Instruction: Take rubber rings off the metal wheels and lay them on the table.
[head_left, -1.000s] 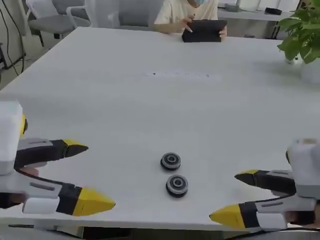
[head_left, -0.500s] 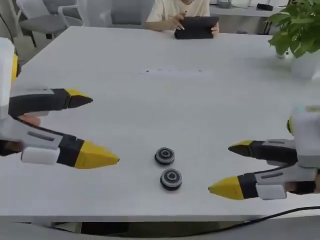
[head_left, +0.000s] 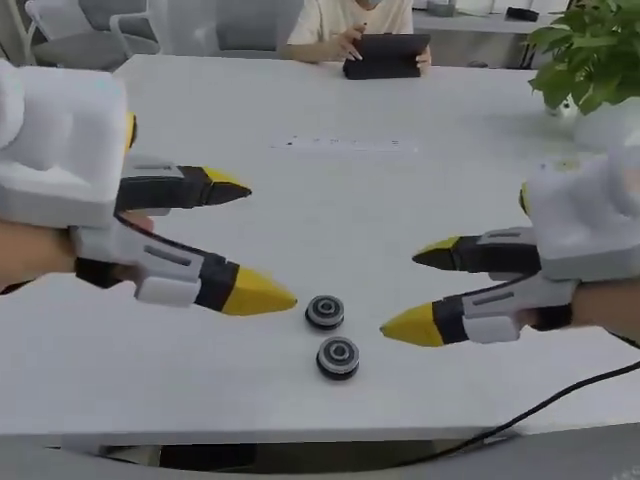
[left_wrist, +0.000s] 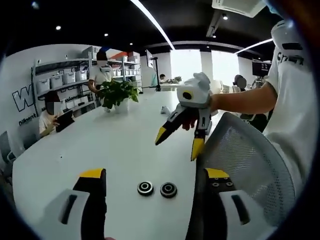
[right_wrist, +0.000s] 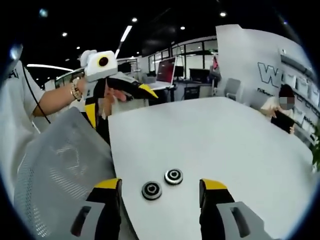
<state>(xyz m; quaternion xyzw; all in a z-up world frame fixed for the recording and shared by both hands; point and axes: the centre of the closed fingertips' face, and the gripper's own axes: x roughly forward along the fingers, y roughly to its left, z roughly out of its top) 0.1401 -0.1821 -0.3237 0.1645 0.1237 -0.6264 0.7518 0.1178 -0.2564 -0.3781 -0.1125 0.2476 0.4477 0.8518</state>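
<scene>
Metal wheels (head_left: 325, 312), two in number, lie flat on the white tabletop (head_left: 330, 200) near its front edge. They sit just beside each other, the nearer wheel (head_left: 338, 357) slightly right of the farther one. Each shows a dark outer ring (head_left: 322, 358) round a lighter hub.

Left gripper (head_left: 270, 244): to the left of the wheels, pointing inward at them. Jaws are spread wide with nothing between them. The lower yellow tip is close to the farther wheel but apart from it.

Right gripper (head_left: 399, 292): to the right of the wheels, also pointing inward. Jaws are likewise parted and empty, with no contact seen.

In both gripper views the wheels lie ahead, framed between the jaws.

Also noted: a seated person (head_left: 350, 18) with a tablet (head_left: 385, 55) at the far end, and a potted plant (head_left: 590, 50) at the right.
</scene>
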